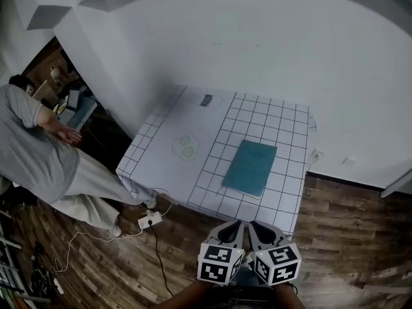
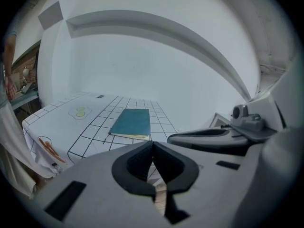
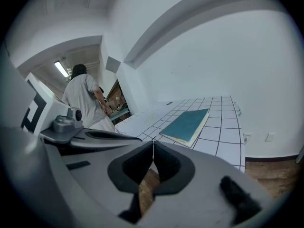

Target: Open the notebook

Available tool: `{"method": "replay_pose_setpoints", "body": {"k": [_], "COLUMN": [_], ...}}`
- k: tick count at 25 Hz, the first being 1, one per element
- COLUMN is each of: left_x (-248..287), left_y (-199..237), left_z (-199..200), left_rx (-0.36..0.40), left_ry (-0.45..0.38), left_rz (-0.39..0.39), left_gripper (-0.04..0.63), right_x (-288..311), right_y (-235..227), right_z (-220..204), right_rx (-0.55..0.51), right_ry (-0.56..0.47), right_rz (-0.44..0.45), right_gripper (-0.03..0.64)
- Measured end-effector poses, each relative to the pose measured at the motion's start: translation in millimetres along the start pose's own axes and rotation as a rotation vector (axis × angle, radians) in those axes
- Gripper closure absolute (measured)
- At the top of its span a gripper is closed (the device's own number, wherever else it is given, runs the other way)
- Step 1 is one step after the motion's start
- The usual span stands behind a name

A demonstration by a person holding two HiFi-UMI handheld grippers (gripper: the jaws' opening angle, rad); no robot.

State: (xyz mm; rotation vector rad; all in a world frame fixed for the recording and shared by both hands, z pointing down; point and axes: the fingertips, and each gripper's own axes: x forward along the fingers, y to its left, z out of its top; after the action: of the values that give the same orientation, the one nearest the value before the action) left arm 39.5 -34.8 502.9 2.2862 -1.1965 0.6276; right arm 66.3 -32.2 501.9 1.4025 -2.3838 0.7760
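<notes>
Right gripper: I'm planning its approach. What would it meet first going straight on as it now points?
Probably the white, black-gridded table near its front edge, just beside the closed teal notebook; nothing stands between, though depth is unclear.

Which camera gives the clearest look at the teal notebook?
The head view: it looks down on the notebook, showing its whole closed cover lying on the checked tablecloth. Both gripper views see it from low angles, foreshortened; the right gripper view also shows its pale page edges.

Matt teal notebook (image 1: 250,167) cover (paper pages), wood-plank floor (image 1: 335,224)
</notes>
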Motion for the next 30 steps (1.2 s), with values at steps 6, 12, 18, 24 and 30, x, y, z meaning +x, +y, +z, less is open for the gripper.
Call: {"method": "replay_pose_setpoints", "body": {"k": [6, 12, 18, 24, 30], "left_x": [25, 41, 55, 71, 84], "left_y": [-4, -3, 1, 17, 31], "left_z": [15, 22, 29, 39, 51], "left_rx": [0.008, 0.034, 0.055, 0.093, 0.148], "left_ry": [0.013, 0.032, 0.036, 0.047, 0.068], "left_rz": [0.008, 0.018, -0.008, -0.064, -0.132], "left_gripper": [0.585, 0.584, 0.586, 0.584, 0.586], "right_x": [13, 21, 29, 45, 60], "right_y": [-30, -47, -63, -74, -88], "right_z": [7, 9, 12, 12, 11], "right_rx": [0.017, 0.028, 0.055, 0.109, 0.201], "right_ry": [-0.005, 0.003, -0.005, -0.013, -0.030], "right_rz": [0.026, 0.018, -0.023, -0.080, -0.164], "right_gripper": [0.603, 0.603, 0.603, 0.603, 0.603]}}
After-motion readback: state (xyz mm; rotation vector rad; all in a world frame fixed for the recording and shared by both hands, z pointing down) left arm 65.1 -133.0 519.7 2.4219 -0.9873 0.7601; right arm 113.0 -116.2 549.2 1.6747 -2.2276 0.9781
